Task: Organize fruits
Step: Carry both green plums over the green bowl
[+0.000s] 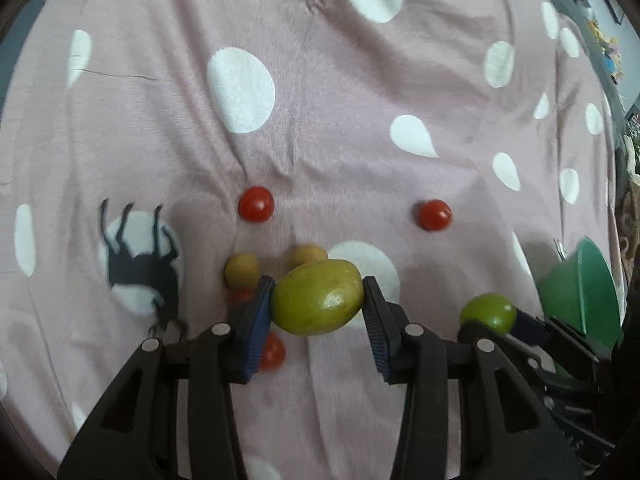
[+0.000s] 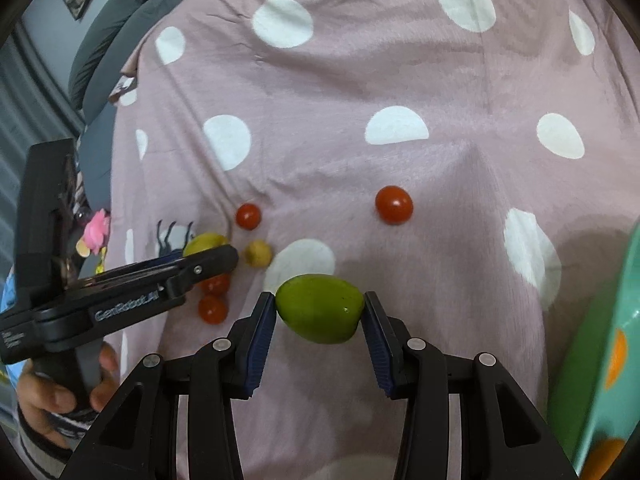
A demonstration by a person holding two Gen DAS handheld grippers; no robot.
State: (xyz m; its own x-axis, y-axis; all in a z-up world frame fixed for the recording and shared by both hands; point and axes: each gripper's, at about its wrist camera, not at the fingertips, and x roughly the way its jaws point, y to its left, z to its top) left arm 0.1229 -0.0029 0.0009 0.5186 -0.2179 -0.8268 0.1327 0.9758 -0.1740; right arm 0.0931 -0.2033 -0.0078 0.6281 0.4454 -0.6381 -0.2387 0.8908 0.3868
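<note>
My left gripper (image 1: 318, 300) is shut on a yellow-green fruit (image 1: 318, 298) and holds it just above the pink dotted cloth. My right gripper (image 2: 320, 310) is shut on a green fruit (image 2: 320, 308), which also shows in the left wrist view (image 1: 488, 312). On the cloth lie red cherry tomatoes (image 1: 256, 204) (image 1: 435, 215) (image 1: 272, 352) and two small tan fruits (image 1: 242, 270) (image 1: 307, 255). In the right wrist view the left gripper (image 2: 208, 258) sits at left with its fruit (image 2: 204, 242) partly hidden, near tomatoes (image 2: 394, 205) (image 2: 248, 216) (image 2: 213, 309).
A green bowl (image 1: 584, 292) stands at the right, close to my right gripper; in the right wrist view its rim (image 2: 608, 320) holds orange fruit (image 2: 616, 360). Grey cushions (image 2: 116, 20) lie beyond the cloth's far left edge. A black horse print (image 1: 140, 264) marks the cloth.
</note>
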